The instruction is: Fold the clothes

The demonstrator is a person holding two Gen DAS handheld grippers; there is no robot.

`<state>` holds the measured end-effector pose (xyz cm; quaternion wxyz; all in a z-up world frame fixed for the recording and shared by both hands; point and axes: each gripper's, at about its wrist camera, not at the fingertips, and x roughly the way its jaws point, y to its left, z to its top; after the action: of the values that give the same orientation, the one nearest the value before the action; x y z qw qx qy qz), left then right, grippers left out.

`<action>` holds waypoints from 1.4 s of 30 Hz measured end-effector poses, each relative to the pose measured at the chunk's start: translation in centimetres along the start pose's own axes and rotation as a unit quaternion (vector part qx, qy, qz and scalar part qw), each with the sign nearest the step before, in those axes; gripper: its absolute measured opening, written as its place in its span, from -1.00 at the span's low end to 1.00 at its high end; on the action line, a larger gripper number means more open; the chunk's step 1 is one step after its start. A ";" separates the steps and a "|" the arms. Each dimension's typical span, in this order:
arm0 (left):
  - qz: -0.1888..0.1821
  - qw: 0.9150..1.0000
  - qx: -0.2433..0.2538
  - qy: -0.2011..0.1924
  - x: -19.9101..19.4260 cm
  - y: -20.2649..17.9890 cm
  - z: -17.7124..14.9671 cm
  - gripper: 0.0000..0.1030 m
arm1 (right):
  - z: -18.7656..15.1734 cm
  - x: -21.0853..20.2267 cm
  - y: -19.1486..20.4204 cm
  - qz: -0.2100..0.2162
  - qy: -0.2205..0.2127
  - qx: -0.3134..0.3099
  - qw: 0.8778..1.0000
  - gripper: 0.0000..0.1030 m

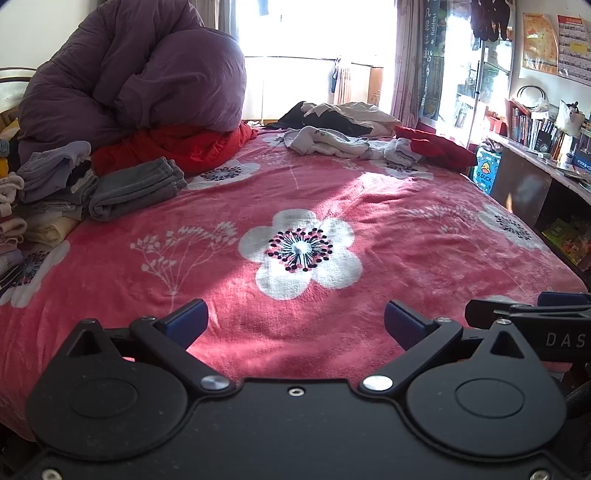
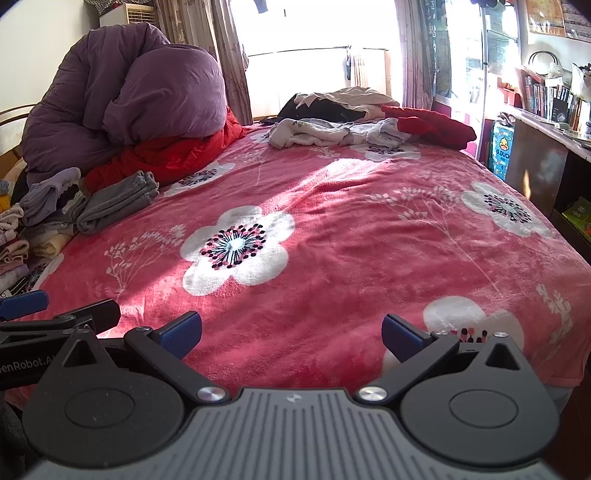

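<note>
A heap of unfolded clothes (image 1: 343,129) (image 2: 332,118) in white, black and red lies at the far end of the bed. Folded grey garments (image 1: 136,188) (image 2: 118,201) are stacked at the left edge, beside more folded pieces (image 1: 22,221). My left gripper (image 1: 295,321) hovers open over the near edge of the pink flowered blanket (image 1: 406,229), holding nothing. My right gripper (image 2: 291,332) is open too, just to its right, nothing between its blue pads. Each gripper shows at the side of the other's view.
A big purple quilt (image 1: 140,74) (image 2: 129,96) sits on a red one (image 1: 177,144) at the back left. A desk with books (image 1: 535,136) runs along the right side of the bed. A bright window (image 1: 314,33) stands behind the bed.
</note>
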<state>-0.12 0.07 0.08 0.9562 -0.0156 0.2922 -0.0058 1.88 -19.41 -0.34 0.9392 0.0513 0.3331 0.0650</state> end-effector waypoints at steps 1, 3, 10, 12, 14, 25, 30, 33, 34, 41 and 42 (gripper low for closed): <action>-0.001 1.000 -0.001 0.000 -0.1 0.0 0.0 0.99 | 0.0 0.0 0.0 0.000 -0.002 -0.001 1.000 1.00; -0.004 1.000 -0.004 0.000 -0.2 0.1 0.0 0.99 | -0.1 0.1 0.1 -0.001 -0.005 -0.002 1.000 1.00; -0.001 1.000 -0.002 0.000 0.2 0.0 0.0 0.99 | 0.1 -0.2 -0.1 0.000 -0.004 -0.001 1.000 1.00; -0.003 1.000 -0.002 0.001 0.1 0.1 -0.1 0.99 | 0.2 -0.2 -0.2 0.000 -0.004 -0.001 1.000 1.00; -0.003 1.000 -0.003 0.002 0.1 0.2 -0.1 0.99 | 0.3 -0.5 -0.3 0.000 -0.003 -0.001 1.000 1.00; -0.003 1.000 -0.007 0.008 0.3 0.3 -0.1 0.99 | -0.2 0.2 0.2 -0.003 0.001 -0.005 1.000 1.00; -0.004 1.000 -0.007 0.008 0.4 0.3 -0.1 0.99 | -0.2 0.2 0.3 -0.004 0.003 -0.007 1.000 1.00; -0.005 1.000 -0.009 0.008 0.4 0.4 -0.1 0.99 | -0.2 0.3 0.3 -0.005 0.003 -0.008 1.000 1.00; -0.005 1.000 -0.008 0.008 0.4 0.4 -0.1 0.99 | -0.2 0.3 0.3 -0.005 0.003 -0.008 1.000 1.00; -0.004 1.000 -0.009 0.010 0.4 0.5 -0.2 0.99 | -0.2 0.3 0.4 -0.006 0.003 -0.010 1.000 1.00; -0.004 1.000 -0.009 0.010 0.4 0.5 -0.2 0.99 | -0.2 0.2 0.4 -0.007 0.003 -0.010 1.000 1.00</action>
<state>0.14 0.53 -0.32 0.9530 -0.0258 0.3016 -0.0071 1.88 -18.95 -0.62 0.9390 0.0394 0.3359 0.0623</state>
